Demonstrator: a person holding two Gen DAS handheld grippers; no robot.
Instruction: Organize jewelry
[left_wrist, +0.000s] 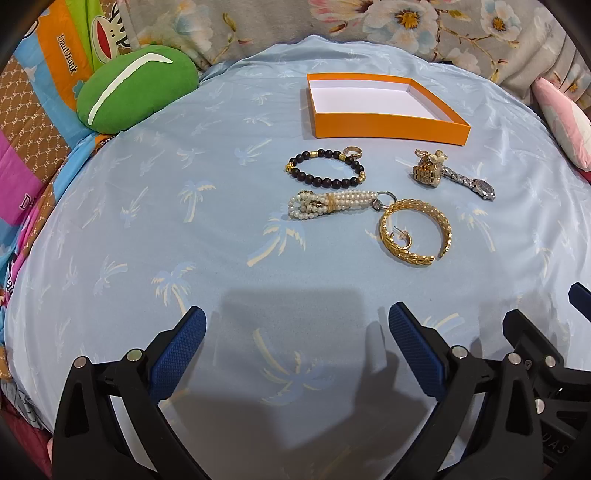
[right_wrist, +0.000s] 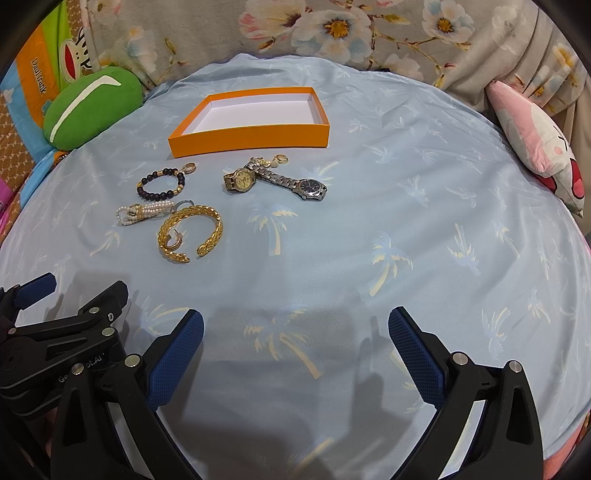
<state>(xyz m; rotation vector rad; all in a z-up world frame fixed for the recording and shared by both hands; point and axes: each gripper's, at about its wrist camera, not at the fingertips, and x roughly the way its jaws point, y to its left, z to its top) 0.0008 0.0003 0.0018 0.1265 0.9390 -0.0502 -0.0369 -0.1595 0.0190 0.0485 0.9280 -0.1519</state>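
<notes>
Both grippers hang low over the near edge of the blue sheet (left_wrist: 147, 229), side by side. Left gripper (left_wrist: 297, 323) has its jaws wide apart, and only bare cloth with palm prints lies between its blue pads (left_wrist: 177, 354). Right gripper (right_wrist: 295, 325) is also wide open and holds nothing.

All the jewelry lies in one loose group near the middle of the sheet, well apart from both grippers. Closest to them is the gold bangle (left_wrist: 415, 230), with a small earring (left_wrist: 400, 236) inside its ring. Just beside it lies the pearl bracelet (left_wrist: 332, 205), whose metal ring touches the bangle's far side. Behind the pearls is the bead bracelet (left_wrist: 325, 168), dark with gold beads, and a small ring (left_wrist: 352, 151) touches its far end. To the right of these, the gold watch (right_wrist: 240, 180) and the silver watch (right_wrist: 295, 182) lie together, their bands crossing. Some small gold pieces (right_wrist: 279, 159) sit at their far end; what they are is too small to tell.

Orange box (left_wrist: 388, 125) stands open and empty just behind the jewelry, toward the far edge. A green cushion (left_wrist: 136, 88) lies at the far left corner, a pink one (right_wrist: 535, 144) at the far right.
</notes>
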